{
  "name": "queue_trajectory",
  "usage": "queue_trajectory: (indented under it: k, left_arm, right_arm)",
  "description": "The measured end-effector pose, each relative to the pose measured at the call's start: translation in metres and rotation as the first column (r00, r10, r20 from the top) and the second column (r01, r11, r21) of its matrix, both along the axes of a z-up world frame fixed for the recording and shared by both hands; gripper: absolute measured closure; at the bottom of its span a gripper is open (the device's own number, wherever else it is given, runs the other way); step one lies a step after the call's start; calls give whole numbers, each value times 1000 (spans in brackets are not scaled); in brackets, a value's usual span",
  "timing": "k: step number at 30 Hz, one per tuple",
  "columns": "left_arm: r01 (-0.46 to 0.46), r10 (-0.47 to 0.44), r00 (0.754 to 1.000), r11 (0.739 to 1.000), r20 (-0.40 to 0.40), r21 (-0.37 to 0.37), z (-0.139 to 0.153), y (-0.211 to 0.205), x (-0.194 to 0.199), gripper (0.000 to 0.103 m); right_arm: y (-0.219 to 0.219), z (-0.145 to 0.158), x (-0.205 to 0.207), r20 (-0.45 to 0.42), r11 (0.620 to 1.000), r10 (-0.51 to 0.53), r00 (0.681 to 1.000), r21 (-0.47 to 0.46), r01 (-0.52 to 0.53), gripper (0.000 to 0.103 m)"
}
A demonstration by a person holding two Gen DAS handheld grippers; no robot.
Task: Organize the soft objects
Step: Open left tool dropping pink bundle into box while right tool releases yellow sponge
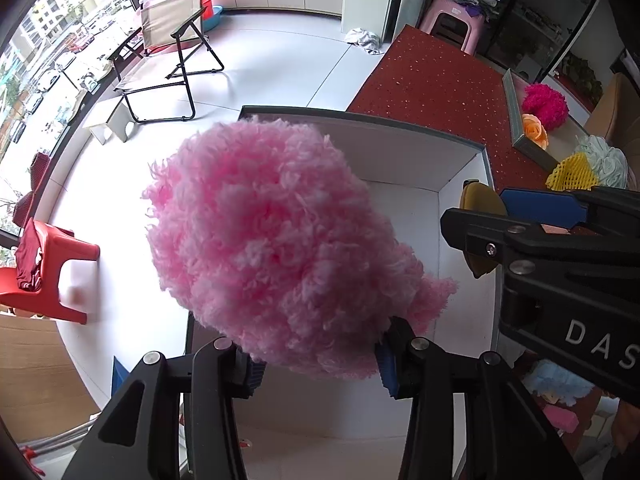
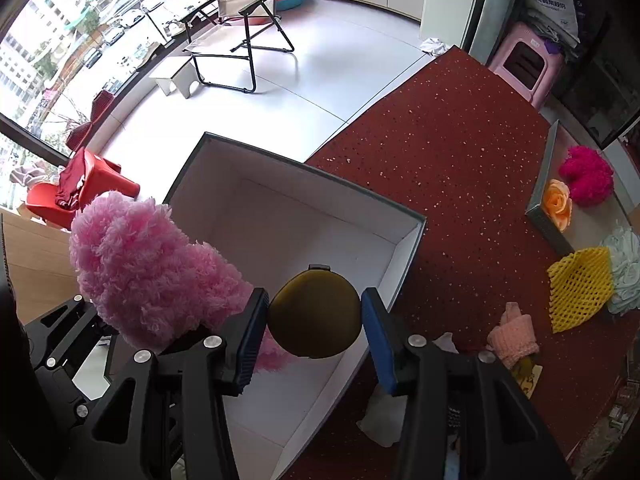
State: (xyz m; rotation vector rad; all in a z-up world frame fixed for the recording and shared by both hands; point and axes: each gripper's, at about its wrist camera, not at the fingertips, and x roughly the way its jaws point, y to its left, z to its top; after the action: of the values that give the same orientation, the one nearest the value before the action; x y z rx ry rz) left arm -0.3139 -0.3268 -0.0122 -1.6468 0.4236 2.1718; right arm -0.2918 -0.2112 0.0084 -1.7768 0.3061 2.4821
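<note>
My left gripper [image 1: 320, 372] is shut on a fluffy light-pink pompom [image 1: 276, 248] and holds it above the open white box [image 1: 460, 196]. The pompom also shows in the right wrist view [image 2: 148, 264], at the box's left side. My right gripper [image 2: 314, 336] is shut on a round olive-brown pouch [image 2: 314, 314] and holds it over the box [image 2: 280, 216] near its right wall. In the left wrist view the right gripper [image 1: 484, 216] comes in from the right with the pouch [image 1: 478, 200] partly hidden behind its fingers.
The box sits on a red carpeted surface [image 2: 460, 152]. To the right lie a grey lid [image 2: 548, 200] with a magenta pompom [image 2: 586, 176], an orange fabric rose [image 2: 558, 202], yellow foam netting [image 2: 580, 288], a pale green puff [image 2: 626, 272] and a small pink knit item [image 2: 514, 336].
</note>
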Motion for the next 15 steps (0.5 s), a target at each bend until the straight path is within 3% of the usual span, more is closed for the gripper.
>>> queue_trajectory:
  k: [2,3,4,5,10,15]
  left_arm:
    - [12,-12,1000,1000,6,8,0,2,-1,39]
    - [16,-16,1000,1000,0,7,0,4,-1,22]
    - [23,-23,1000,1000,-5,0,0,3,1,6]
    - [31,-31,1000,1000,-7,-5,0,4,1,2]
    - [57,-58,997,998,-41,-31,4,6,6,1]
    - [17,-17,1000,1000,10,-23,2,-6,8,1]
  right_arm:
    - [0,0,0,-3,1000,6,1000,3,-6,49]
    - [0,0,0,-8,1000,6,1000,4,-6,48]
    - [0,0,0,-9,1000,6,1000,-3,-6,36]
    - [1,0,0,-5,1000,5,1000,-13,-5,17]
    - [0,4,7,-15,1000,15,1000,-6,-15,12]
    - [-2,6,12,-11,1000,14,1000,10,-14,8]
